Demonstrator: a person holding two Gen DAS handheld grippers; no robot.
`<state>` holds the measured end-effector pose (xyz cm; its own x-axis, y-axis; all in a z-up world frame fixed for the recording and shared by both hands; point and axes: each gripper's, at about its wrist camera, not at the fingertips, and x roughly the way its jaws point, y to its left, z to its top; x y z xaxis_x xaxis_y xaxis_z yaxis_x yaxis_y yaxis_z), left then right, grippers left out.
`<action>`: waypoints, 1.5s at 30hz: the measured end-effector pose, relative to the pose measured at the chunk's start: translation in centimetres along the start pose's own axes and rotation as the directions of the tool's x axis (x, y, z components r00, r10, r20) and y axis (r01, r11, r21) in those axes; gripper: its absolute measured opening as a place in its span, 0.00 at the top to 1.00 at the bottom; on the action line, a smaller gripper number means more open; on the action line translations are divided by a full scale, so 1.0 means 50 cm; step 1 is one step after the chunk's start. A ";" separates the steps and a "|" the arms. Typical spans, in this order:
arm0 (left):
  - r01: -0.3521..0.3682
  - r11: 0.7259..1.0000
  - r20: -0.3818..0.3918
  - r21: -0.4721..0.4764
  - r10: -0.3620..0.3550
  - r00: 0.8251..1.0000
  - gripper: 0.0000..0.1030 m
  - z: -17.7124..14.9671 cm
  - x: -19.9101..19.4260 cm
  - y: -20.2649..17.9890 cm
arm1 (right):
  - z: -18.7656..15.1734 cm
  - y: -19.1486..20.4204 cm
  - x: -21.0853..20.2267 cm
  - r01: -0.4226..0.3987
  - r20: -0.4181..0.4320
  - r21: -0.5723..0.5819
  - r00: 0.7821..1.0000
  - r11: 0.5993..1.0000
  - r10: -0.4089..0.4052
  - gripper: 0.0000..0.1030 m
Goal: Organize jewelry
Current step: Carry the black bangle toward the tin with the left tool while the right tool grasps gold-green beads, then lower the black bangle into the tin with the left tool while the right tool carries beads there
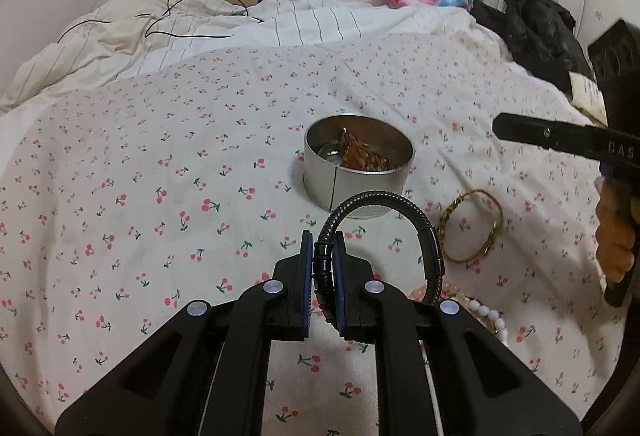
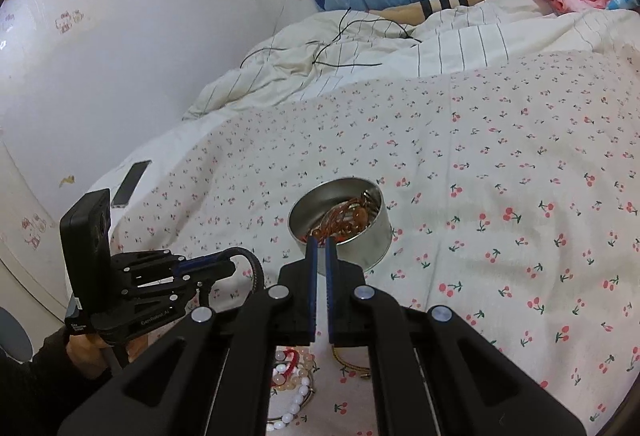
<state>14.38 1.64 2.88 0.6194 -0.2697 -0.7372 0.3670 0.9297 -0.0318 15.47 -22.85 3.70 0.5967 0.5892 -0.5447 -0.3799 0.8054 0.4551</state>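
My left gripper [image 1: 323,242] is shut on a black braided bracelet [image 1: 404,208], which arches up and to the right, lifted off the bed. Just beyond it stands a round metal tin [image 1: 358,192] holding brown beaded jewelry [image 1: 362,156]. A gold and green woven bangle [image 1: 472,226] lies on the sheet right of the tin, and white and pink bead strings [image 1: 490,316] lie near the left gripper's right finger. My right gripper [image 2: 322,242] is shut with nothing between its fingers, hovering in front of the tin [image 2: 362,240]. The left gripper [image 2: 212,266] with the bracelet [image 2: 254,268] appears at the lower left there.
The cherry-print sheet [image 1: 180,176] covers the bed. A striped duvet [image 1: 160,32] with a black cable is bunched at the back. A black bag [image 1: 536,28] sits at the far right, a phone [image 2: 132,182] at the bed's left edge. Bead bracelets [image 2: 292,388] lie under the right gripper.
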 end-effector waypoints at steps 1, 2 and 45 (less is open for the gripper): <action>0.003 1.000 0.001 -0.002 -0.003 1.000 0.92 0.002 0.001 0.000 | 0.001 -0.001 -0.001 -0.006 -0.001 0.004 1.000 1.000 0.006 0.96; 0.008 1.000 0.003 -0.006 -0.008 1.000 0.92 0.006 0.001 0.000 | 0.002 -0.002 -0.002 -0.006 0.003 0.006 1.000 1.000 0.006 0.96; 0.068 0.995 0.026 -0.075 -0.066 0.997 0.91 0.150 0.100 -0.001 | 0.042 -0.042 -0.039 0.062 0.098 0.052 0.993 0.997 -0.067 0.96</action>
<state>22.65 -1.62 4.25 0.6115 -0.3367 -0.7160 0.3551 0.9255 -0.1319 16.59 -25.83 5.31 0.6872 0.5251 -0.5020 -0.3051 0.8357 0.4566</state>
